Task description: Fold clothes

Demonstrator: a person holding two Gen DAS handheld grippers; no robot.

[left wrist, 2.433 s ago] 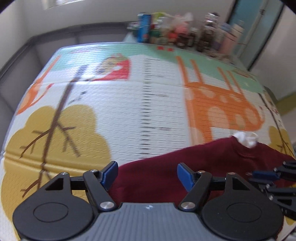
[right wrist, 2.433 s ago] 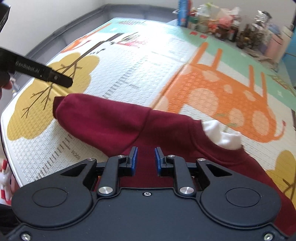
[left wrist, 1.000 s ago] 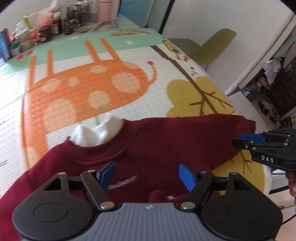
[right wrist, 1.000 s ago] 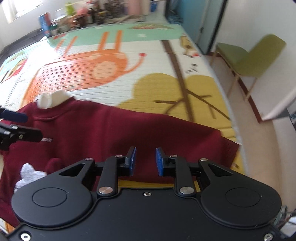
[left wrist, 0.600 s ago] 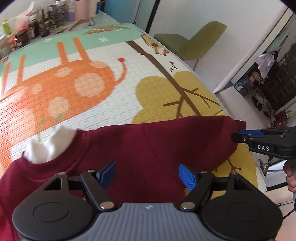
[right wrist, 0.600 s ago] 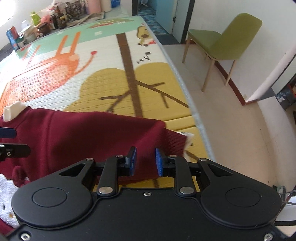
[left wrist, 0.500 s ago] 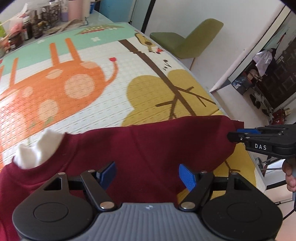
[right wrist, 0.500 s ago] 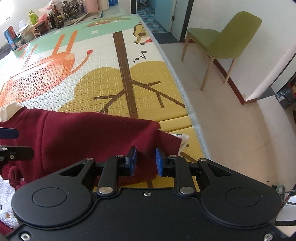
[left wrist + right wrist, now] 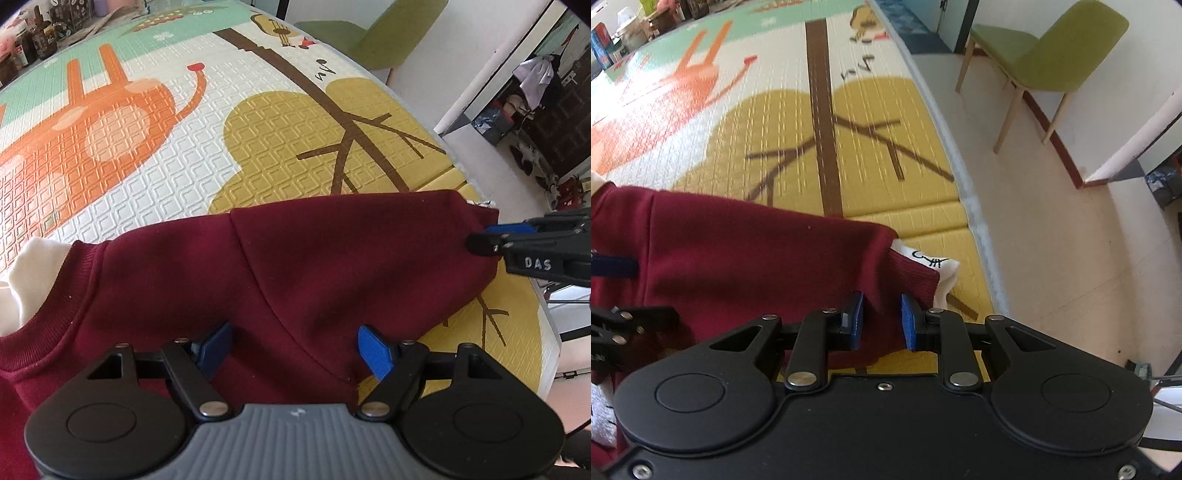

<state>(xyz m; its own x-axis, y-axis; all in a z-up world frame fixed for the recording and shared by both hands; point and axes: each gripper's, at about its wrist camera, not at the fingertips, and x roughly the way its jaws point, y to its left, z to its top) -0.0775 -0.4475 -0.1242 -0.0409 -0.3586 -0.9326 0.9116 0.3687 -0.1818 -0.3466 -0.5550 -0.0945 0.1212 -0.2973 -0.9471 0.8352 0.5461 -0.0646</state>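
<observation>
Our left claw (image 9: 295,345) hangs spread wide over the maroon sweater's (image 9: 295,266) shoulder, gripping nothing. The sweater lies on the play mat (image 9: 184,155), sleeve out. Our right claw (image 9: 881,321) straddles the cuff (image 9: 908,273), half closed; we should pinch squarely.

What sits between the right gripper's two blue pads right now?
In the right wrist view, the maroon sleeve cuff runs between the right gripper's pads; whether they touch it is unclear.
</observation>
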